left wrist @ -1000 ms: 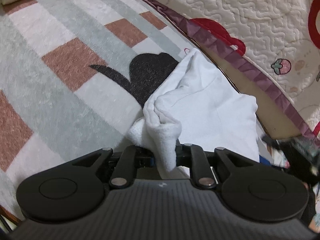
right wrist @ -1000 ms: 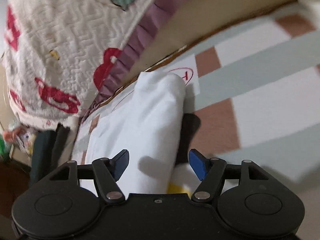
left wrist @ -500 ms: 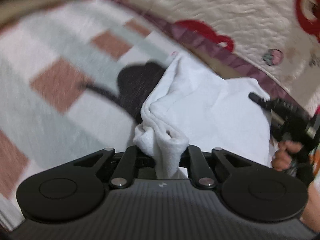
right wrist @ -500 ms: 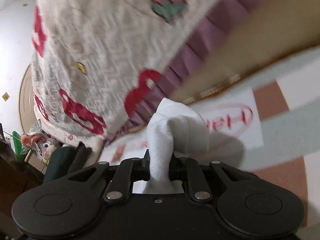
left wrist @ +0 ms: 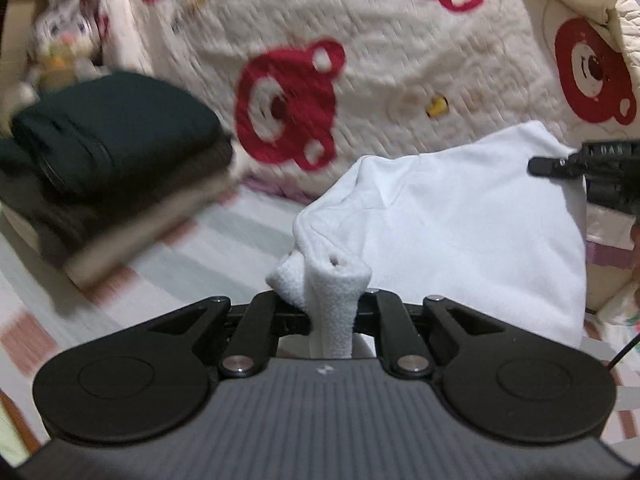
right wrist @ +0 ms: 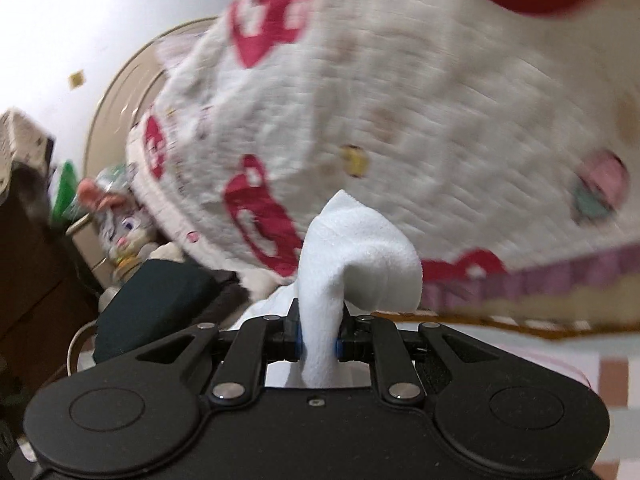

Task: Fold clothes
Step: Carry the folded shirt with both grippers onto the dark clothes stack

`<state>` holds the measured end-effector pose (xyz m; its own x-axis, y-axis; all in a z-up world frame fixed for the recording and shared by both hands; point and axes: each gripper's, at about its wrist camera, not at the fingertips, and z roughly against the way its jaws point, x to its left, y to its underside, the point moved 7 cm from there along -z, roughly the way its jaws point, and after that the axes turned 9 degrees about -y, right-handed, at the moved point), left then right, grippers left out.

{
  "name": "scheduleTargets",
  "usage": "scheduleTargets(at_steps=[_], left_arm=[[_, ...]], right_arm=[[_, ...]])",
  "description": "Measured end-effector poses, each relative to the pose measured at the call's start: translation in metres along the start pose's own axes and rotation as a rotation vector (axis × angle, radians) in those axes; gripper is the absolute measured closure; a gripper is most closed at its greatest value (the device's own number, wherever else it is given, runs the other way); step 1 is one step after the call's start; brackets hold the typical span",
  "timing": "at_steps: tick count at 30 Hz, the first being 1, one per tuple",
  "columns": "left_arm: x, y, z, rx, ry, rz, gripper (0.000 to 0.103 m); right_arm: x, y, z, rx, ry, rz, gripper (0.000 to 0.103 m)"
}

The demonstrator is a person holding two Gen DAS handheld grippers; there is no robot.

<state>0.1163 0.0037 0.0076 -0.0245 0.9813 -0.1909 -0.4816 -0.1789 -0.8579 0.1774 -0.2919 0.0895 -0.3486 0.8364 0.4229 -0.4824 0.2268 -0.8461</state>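
A white fleecy garment [left wrist: 460, 232] hangs stretched between both grippers, lifted off the striped rug. My left gripper [left wrist: 332, 316] is shut on one bunched corner of it. In the right wrist view my right gripper [right wrist: 318, 346] is shut on another bunched corner of the white garment [right wrist: 360, 256], which bulges up above the blue pads. The right gripper [left wrist: 580, 164] also shows at the right edge of the left wrist view, holding the far end of the cloth, with a hand [left wrist: 636, 240] behind it.
A stack of folded dark clothes [left wrist: 108, 168] lies on the rug [left wrist: 224, 248] at the left. A quilted cream cover with red bear prints [left wrist: 360, 64] hangs behind. A plush rabbit [right wrist: 120, 232] sits at the far left beside the dark stack [right wrist: 160, 300].
My right gripper closed on the white garment. Both grippers then rose with it, lifting it off the rug, and the views swung up toward the quilted cover.
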Motion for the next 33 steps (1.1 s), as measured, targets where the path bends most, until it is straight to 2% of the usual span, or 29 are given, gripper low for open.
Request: scheduleTargets(at_steps=[2,6,12,15,17,22,24,26,29,31,33], left_arm=[[0.016,-0.013,0.008,-0.034,-0.024,0.005,0.093],[0.052,-0.037,0.018,-0.068,-0.063,0.076,0.093],[0.100,-0.079,0.027,-0.144,-0.124,0.096,0.093],[0.124,-0.105,0.031,-0.218,-0.152,0.119,0.093],[0.141,-0.121,0.029,-0.224,-0.177,0.105,0.093],[0.193,-0.167,0.023,-0.282,-0.226,0.157,0.093],[0.213,-0.184,0.015,-0.272,-0.177,0.184,0.093],[0.236,-0.197,0.009,-0.273,-0.121,0.277,0.093],[0.259,-0.209,-0.004,-0.284,-0.150,0.304,0.093],[0.268,-0.214,-0.018,-0.279,-0.199,0.265,0.093],[0.280,-0.210,-0.033,-0.272,-0.211,0.278,0.093]], right_arm=[[0.021,-0.011,-0.014,0.020,-0.015,0.044,0.086],[0.060,-0.029,-0.040,0.049,-0.054,0.114,0.087],[0.111,-0.050,-0.079,0.071,-0.125,0.181,0.087],[0.132,-0.062,-0.105,0.064,-0.164,0.202,0.087],[0.144,-0.070,-0.122,0.053,-0.183,0.211,0.087],[0.180,-0.088,-0.169,0.036,-0.245,0.231,0.087],[0.194,-0.095,-0.190,0.015,-0.269,0.244,0.087],[0.199,-0.098,-0.207,-0.036,-0.315,0.209,0.087],[0.195,-0.091,-0.238,-0.063,-0.339,0.122,0.087],[0.197,-0.085,-0.262,-0.045,-0.338,0.124,0.087],[0.202,-0.082,-0.285,-0.028,-0.342,0.137,0.087]])
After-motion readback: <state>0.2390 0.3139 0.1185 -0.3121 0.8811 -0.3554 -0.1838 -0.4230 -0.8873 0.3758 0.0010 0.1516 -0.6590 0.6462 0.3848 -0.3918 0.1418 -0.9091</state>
